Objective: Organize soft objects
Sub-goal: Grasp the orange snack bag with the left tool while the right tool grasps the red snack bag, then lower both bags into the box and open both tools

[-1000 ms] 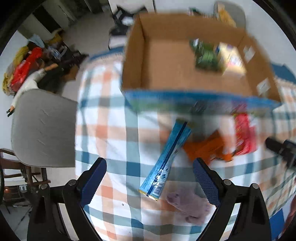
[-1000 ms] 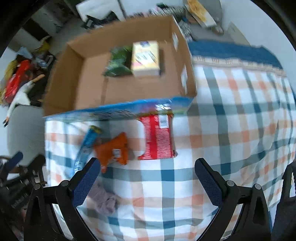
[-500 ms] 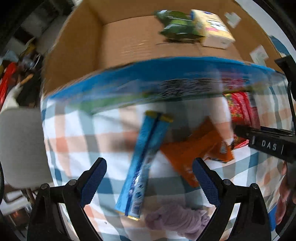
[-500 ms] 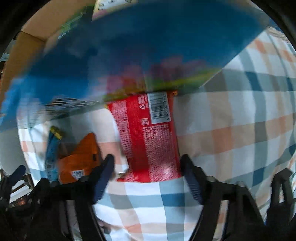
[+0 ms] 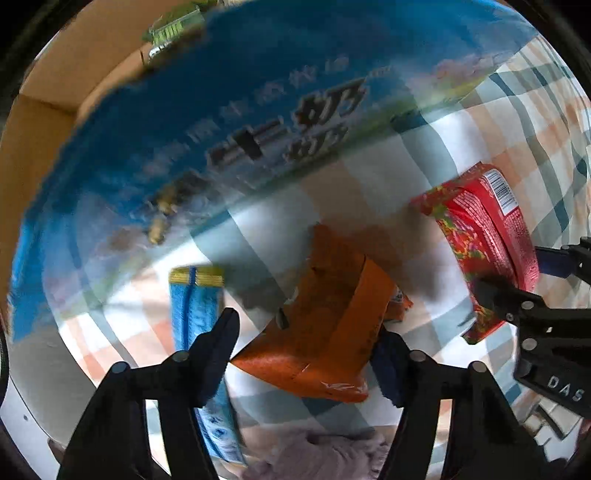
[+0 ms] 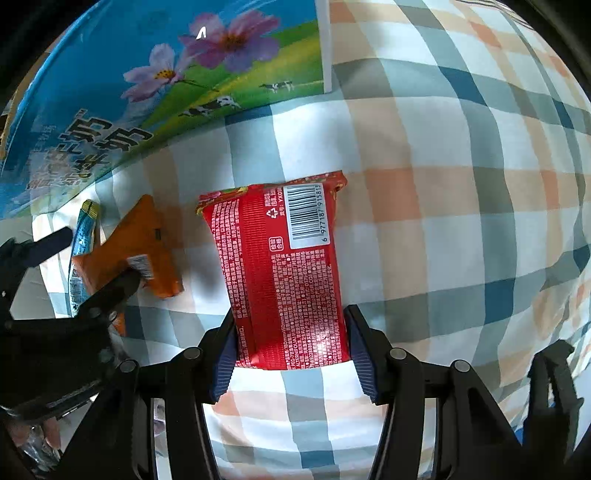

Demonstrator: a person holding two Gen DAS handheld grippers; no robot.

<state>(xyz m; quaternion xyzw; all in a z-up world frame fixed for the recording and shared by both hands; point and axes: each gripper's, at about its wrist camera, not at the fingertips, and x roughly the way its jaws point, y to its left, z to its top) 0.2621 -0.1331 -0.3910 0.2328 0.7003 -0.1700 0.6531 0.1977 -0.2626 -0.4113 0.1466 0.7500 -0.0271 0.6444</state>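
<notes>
Nearest the cardboard box (image 6: 155,92), on the checked cloth (image 6: 443,184): right gripper (image 6: 291,350) half-closed, pads flanking the red packet (image 6: 280,266); left gripper (image 5: 306,354) likewise straddling the orange packet (image 5: 325,321); firm grip uncertain. Blue packet (image 5: 195,306) and lilac cloth (image 5: 332,454) unsorted. Green packet (image 5: 173,26) lies inside box.

Black plastic right gripper (image 6: 290,345), silver screws, ribbed blue pads (image 6: 224,360); white "DAS" lettering.

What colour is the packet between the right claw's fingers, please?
Red packet, printed white, with a barcode; clearest in the right wrist view.
</notes>
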